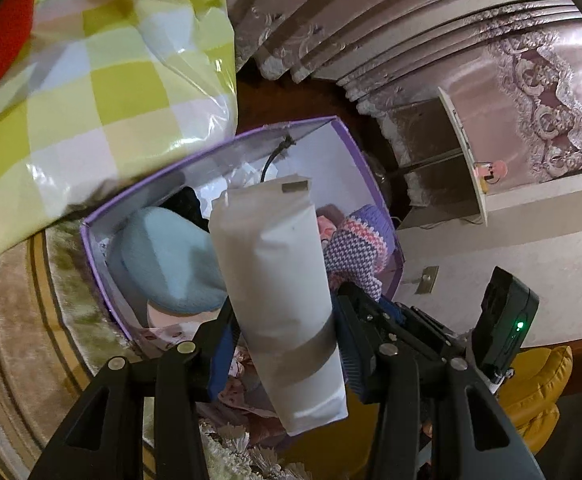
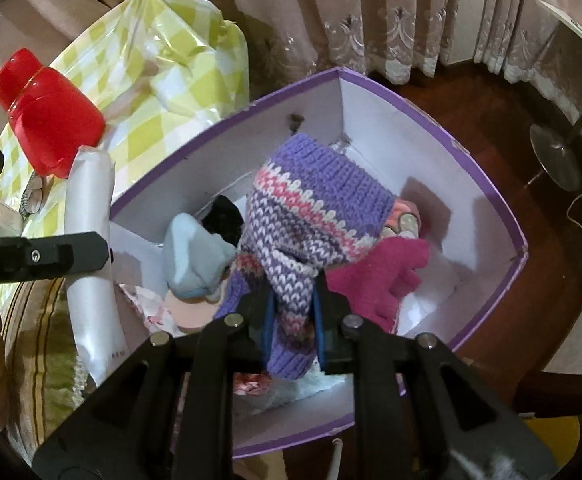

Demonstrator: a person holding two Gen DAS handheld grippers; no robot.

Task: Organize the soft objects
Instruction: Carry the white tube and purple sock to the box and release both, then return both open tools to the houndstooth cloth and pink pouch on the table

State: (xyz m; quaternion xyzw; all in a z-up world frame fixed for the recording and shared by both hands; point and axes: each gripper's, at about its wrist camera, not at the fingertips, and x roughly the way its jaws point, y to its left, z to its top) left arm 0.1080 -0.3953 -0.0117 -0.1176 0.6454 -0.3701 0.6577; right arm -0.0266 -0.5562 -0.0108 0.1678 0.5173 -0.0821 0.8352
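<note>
So the left gripper (image 1: 283,344) is clamped around a white squeeze tube (image 1: 275,280), holding it up over the near-left edge of the purple box (image 2: 443,120), crimped end pointing away. The right gripper (image 2: 291,320) is pinching a purple striped knit mitten (image 2: 311,208), which hangs above the middle of the box. Inside the box there's a light blue fuzzy sock (image 2: 195,256) on the left, a black item (image 2: 223,216) just behind it that I can't make out, and a magenta glove (image 2: 379,276) on the right, under the mitten. Left of the box sits a yellow-green checkered plastic bag (image 2: 151,60) with a red bottle (image 2: 47,116) resting on it. Behind the box hang lace-trimmed curtains (image 2: 371,12).
</note>
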